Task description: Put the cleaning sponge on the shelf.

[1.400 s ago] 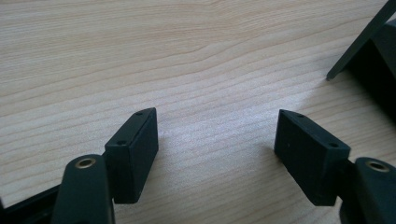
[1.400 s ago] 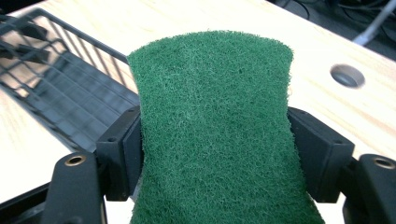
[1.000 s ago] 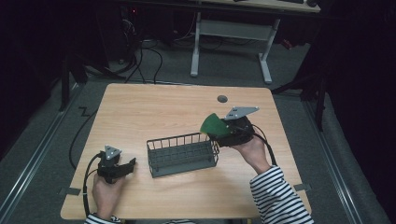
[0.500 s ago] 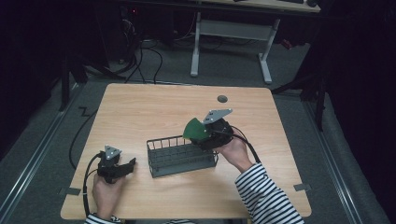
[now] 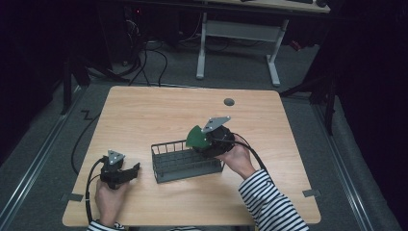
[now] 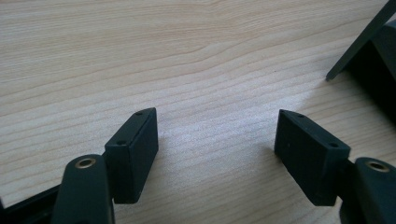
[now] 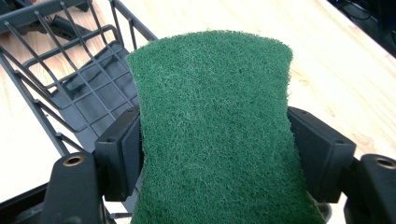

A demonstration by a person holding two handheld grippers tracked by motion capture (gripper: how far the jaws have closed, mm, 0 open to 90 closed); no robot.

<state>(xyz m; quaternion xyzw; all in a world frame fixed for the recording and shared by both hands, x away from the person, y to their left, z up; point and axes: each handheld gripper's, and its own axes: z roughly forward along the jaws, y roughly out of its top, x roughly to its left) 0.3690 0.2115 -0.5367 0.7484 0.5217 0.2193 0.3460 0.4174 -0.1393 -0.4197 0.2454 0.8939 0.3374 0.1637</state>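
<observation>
- Right gripper (image 5: 199, 139) has hold of a green scouring pad (image 5: 195, 137); in the right gripper view the pad (image 7: 215, 126) sits squeezed between both black jaws, pinched in at the waist where the pads press on its edges.
- Pad stands up from the jaws, rough green face toward the camera, its top edge past the jaw tips.
- In the high view the pad hangs over the right end of the wire basket (image 5: 185, 162), just above the rim; can't tell whether it touches the wire.
- Basket is dark grey wire, long and narrow, approx. mid-bench, a bit toward the person's side. In the right gripper view its grid floor and side bars (image 7: 70, 74) lie behind and left of the pad.
- Right hand (image 5: 238, 159) in a striped sleeve comes in from bottom right, w/ the grey three-cornered plate on top of the gripper tilted up.
- Left gripper (image 5: 126, 173) rests low on the bench (image 5: 159, 110), left of the basket and apart from it, held by the left hand (image 5: 109, 199).
- In the left gripper view its jaws stand wide apart w/ nothing between them, bare wood grain (image 6: 187, 70) under and ahead.
- Dark edge at top right of that view is prob. the basket's corner (image 6: 359, 37); too cropped to be sure.
- Small round grey cap (image 5: 229, 102) sits in the benchtop near the far edge.
</observation>
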